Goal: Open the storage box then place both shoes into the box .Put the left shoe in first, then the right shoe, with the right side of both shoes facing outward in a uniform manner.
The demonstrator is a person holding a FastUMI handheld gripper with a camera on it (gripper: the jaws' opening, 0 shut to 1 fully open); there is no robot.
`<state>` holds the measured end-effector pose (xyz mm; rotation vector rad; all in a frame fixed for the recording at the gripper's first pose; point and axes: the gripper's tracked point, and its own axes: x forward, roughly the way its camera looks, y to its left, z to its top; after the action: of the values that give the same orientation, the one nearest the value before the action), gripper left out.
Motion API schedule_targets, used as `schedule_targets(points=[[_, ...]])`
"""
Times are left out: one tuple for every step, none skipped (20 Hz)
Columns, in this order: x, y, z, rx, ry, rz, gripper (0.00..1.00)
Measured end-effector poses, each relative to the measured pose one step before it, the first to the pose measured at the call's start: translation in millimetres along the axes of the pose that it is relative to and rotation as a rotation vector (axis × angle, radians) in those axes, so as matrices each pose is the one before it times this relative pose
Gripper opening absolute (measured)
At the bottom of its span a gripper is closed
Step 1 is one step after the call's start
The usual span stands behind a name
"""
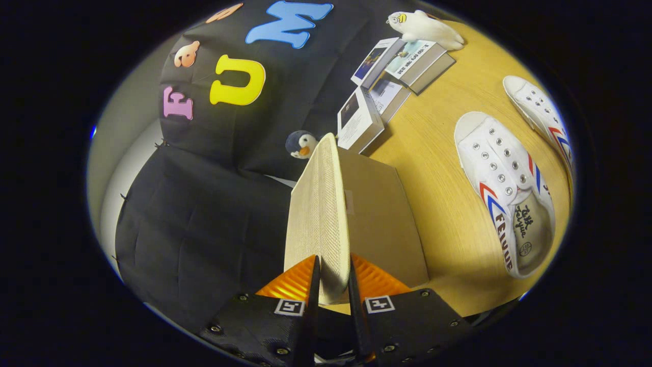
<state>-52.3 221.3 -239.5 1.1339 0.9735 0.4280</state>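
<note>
Gripper: the gripper (333, 285) has its two fingers drawn in narrow, both pressing on the lower edge of the box lid (318, 219), one on each face
Box lid: a cream panel with a fine woven texture, standing up on edge and running straight ahead from the fingers
Storage box: the brown cardboard storage box (384, 224) sits just behind the raised lid, on the wooden table (433, 153)
Near shoe: a white shoe (501, 191) with red and blue stripes lies on the table well apart from the box, its opening toward the gripper
Far shoe: the second white shoe (542, 114) lies just beyond the first
Beyond the box: a small penguin toy (301, 144), then a stack of books (392, 76), with a white plush toy (425, 28) on the furthest books
</note>
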Motion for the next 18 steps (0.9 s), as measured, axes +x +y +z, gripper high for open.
schedule_targets(points=[[0.79,-0.21,-3.48,-0.02685,0.00398,-0.00681,0.29],[-19.36,-0.76,10.32,0.00965,-0.04705,-0.02299,0.29],[18.53,1.86,1.82,0.00009,0.00437,0.00865,0.02],[-4.94,3.46,-3.82,-0.00929,0.01448,-0.00403,0.02],[-0.80,2.38,-2.44,-0.01471,0.01149,-0.00647,0.02],[-2.23,7.33,-1.06,-0.01303,0.00815,0.01077,0.02],[-1.78,12.82,0.93,0.00053,0.00123,0.02842,0.02],[-1.91,13.01,3.14,-0.00408,-0.00476,0.02518,0.02],[-1.24,12.73,2.16,-0.01362,-0.00723,0.01791,0.02],[-1.06,11.70,2.65,-0.02101,-0.00265,0.01419,0.02],[-0.66,11.63,1.28,-0.02343,-0.00125,0.01310,0.02],[0.79,11.55,0.63,-0.02142,-0.00021,0.00939,0.02],[1.01,9.32,1.69,-0.01803,-0.00282,0.00237,0.02],[1.50,10.14,0.11,-0.02255,0.00022,0.00469,0.02],[2.63,9.23,-0.04,-0.02585,0.00212,0.00463,0.02],[1.81,8.44,-0.53,-0.02597,0.00215,0.00194,0.02],[3.14,7.80,-0.85,-0.02257,0.00357,0.00324,0.02],[3.29,8.52,-0.53,-0.01625,-0.00055,0.00543,0.03]])
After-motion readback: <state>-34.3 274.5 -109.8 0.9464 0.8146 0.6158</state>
